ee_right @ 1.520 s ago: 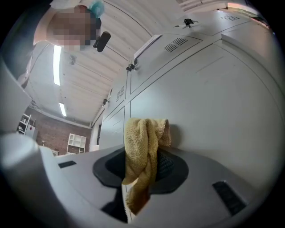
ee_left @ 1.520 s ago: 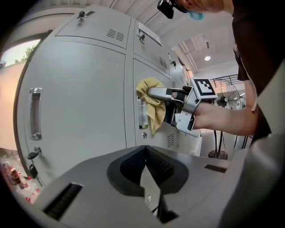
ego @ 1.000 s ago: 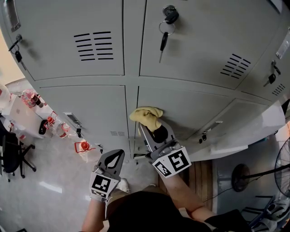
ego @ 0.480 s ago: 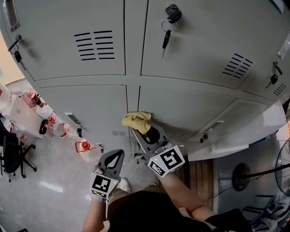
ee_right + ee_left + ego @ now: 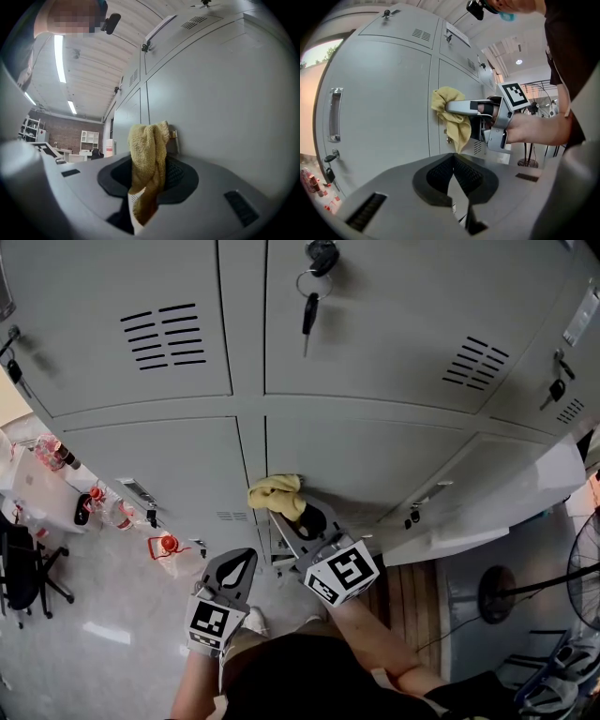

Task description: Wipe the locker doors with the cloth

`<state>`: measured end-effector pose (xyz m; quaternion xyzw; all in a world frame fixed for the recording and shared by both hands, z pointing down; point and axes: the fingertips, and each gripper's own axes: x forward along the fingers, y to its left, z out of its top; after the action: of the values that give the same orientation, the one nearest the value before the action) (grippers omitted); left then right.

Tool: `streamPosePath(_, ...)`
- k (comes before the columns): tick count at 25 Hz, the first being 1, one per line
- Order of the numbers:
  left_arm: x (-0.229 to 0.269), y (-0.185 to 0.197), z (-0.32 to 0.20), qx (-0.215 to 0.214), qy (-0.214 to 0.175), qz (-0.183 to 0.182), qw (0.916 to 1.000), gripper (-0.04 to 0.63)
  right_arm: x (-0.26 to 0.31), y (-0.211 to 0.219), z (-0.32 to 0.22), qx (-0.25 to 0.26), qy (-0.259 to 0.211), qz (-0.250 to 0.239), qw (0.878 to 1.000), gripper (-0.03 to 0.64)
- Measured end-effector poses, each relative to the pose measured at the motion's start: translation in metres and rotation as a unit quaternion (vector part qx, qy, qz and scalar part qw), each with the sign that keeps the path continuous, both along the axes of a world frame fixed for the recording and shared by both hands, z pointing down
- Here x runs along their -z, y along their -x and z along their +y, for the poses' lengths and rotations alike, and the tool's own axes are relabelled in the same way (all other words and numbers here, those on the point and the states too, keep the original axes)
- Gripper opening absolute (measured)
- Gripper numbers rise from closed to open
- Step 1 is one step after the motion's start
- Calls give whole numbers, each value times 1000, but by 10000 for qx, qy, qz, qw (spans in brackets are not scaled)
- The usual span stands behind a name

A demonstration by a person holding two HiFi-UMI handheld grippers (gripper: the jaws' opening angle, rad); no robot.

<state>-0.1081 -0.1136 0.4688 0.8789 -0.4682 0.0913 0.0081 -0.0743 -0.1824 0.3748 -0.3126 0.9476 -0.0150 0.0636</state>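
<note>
The yellow cloth point(image 5: 275, 493) is pressed on the grey lockers at the seam between the lower left door point(image 5: 159, 465) and the lower right door point(image 5: 375, 465). My right gripper point(image 5: 283, 513) is shut on the cloth. In the right gripper view the cloth point(image 5: 147, 154) hangs bunched between the jaws of the right gripper point(image 5: 149, 172), close to the door point(image 5: 225, 93). My left gripper point(image 5: 244, 557) hangs lower, away from the lockers, shut on nothing. The left gripper view shows its own left gripper point(image 5: 453, 158) closed, and beyond it the right gripper point(image 5: 461, 107) holding the cloth point(image 5: 453, 119).
A key point(image 5: 307, 307) hangs from the upper door's lock. A lower door point(image 5: 511, 498) at the right stands ajar. Bottles with red caps point(image 5: 169, 544) and a black chair point(image 5: 23, 568) are on the floor at left. A fan point(image 5: 577, 582) stands at right.
My right gripper has slid the cloth leftward and a little down, from the lower right door's upper left part to the seam between the doors. The left gripper has stayed put.
</note>
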Motion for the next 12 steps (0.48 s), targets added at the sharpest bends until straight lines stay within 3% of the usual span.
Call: streamPosePath(12, -4, -32, -5, -324, -2, -4, 9995, 8, -9, -58, -15, -504, 287, -141, 9982, 127)
